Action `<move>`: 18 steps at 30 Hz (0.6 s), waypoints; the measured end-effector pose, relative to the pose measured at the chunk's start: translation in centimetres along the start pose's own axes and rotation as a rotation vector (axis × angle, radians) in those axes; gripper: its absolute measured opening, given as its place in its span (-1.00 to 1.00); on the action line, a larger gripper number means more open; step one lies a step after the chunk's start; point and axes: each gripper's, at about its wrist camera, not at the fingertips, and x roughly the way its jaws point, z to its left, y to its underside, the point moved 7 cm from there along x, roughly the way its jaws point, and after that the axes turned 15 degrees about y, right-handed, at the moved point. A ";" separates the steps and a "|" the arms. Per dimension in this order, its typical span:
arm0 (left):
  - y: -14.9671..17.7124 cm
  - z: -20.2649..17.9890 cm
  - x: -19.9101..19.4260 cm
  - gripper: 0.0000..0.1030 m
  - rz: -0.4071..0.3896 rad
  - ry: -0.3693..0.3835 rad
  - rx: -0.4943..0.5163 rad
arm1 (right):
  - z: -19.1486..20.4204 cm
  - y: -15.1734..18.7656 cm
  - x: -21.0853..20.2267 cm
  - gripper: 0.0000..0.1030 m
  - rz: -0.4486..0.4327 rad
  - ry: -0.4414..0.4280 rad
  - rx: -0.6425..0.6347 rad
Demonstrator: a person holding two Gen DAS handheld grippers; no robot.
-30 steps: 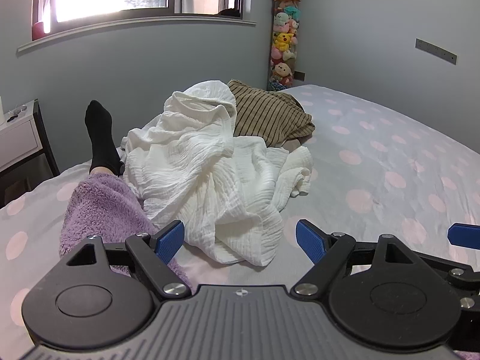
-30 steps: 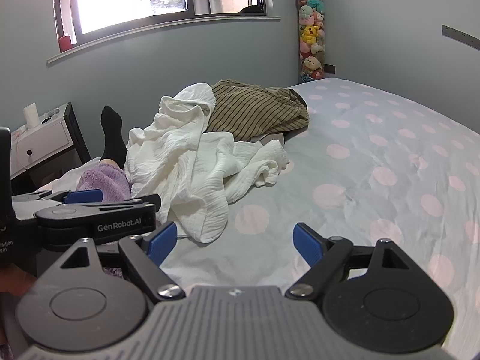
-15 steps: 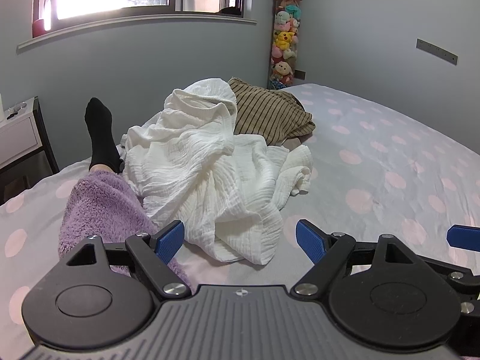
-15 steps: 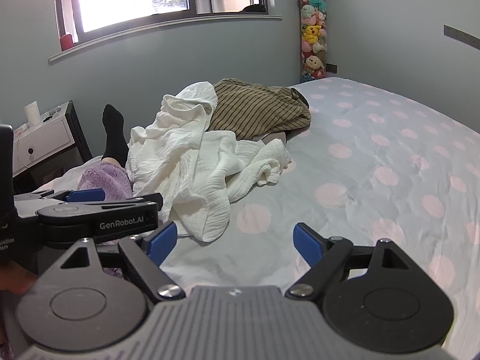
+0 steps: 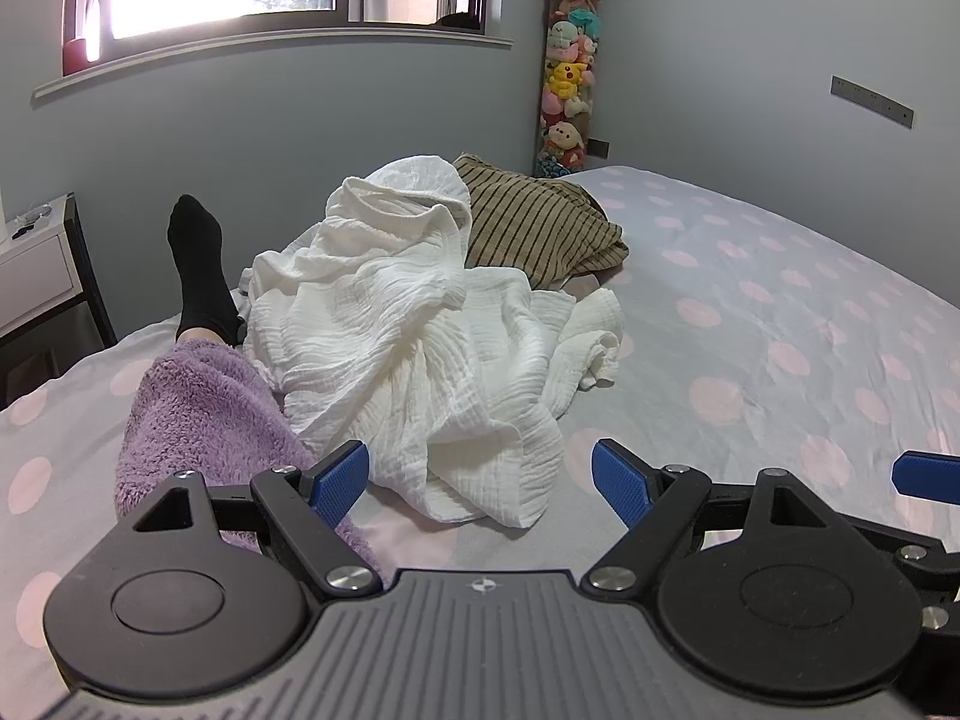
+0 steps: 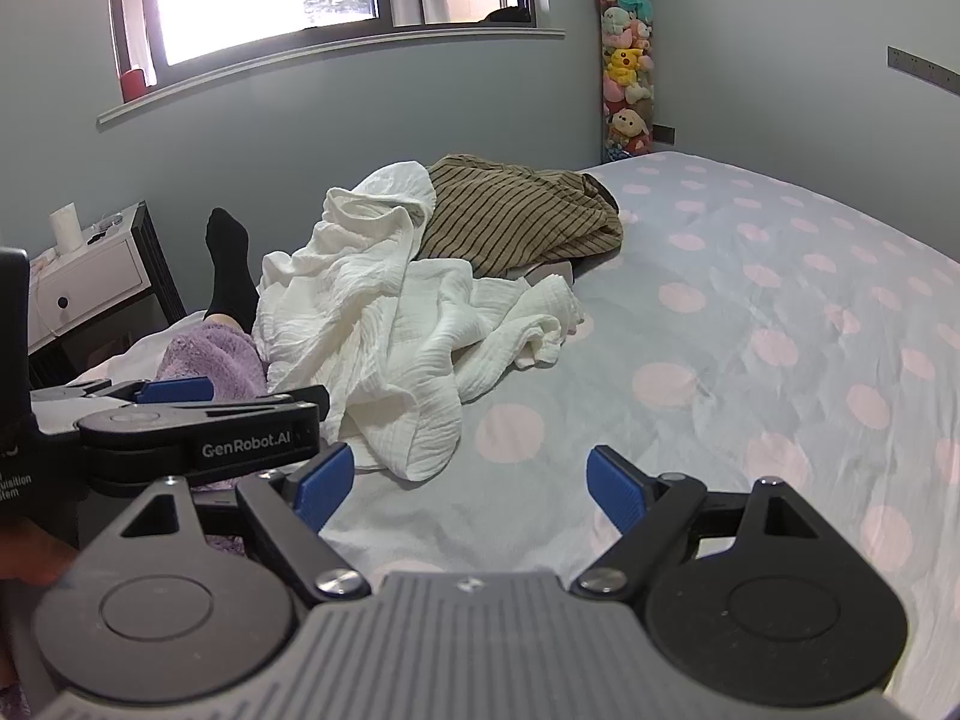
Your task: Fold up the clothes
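Observation:
A crumpled white crinkle garment lies heaped on the bed, with a brown striped garment behind it. My left gripper hovers open just short of the white garment's near hem, holding nothing. To its right, my right gripper is open over bare sheet, the white hem slightly left of it. The left gripper's body shows at the left of the right wrist view. One blue fingertip of the right gripper shows at the right edge of the left wrist view.
The bed has a grey sheet with pink dots. A person's leg in a purple fleece trouser and black sock lies left of the clothes. A white nightstand stands at the far left; a tube of plush toys is in the corner.
Both grippers have crept slightly forward toward the clothes pile; the clothes have not moved.

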 end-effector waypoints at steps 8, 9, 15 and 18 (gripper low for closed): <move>0.1 -0.1 0.2 0.59 0.006 -0.003 0.001 | 0.0 0.1 0.1 0.68 0.001 -0.005 0.006; 0.2 -0.1 0.3 0.59 0.009 -0.003 0.000 | 0.0 0.1 0.2 0.68 0.003 -0.007 0.006; 0.8 -0.1 1.2 0.59 0.034 -0.004 -0.003 | 0.1 0.4 1.0 0.68 0.010 -0.018 0.000; 0.9 -0.1 1.8 0.58 0.040 -0.012 -0.003 | 0.0 0.5 1.7 0.68 0.008 -0.022 -0.007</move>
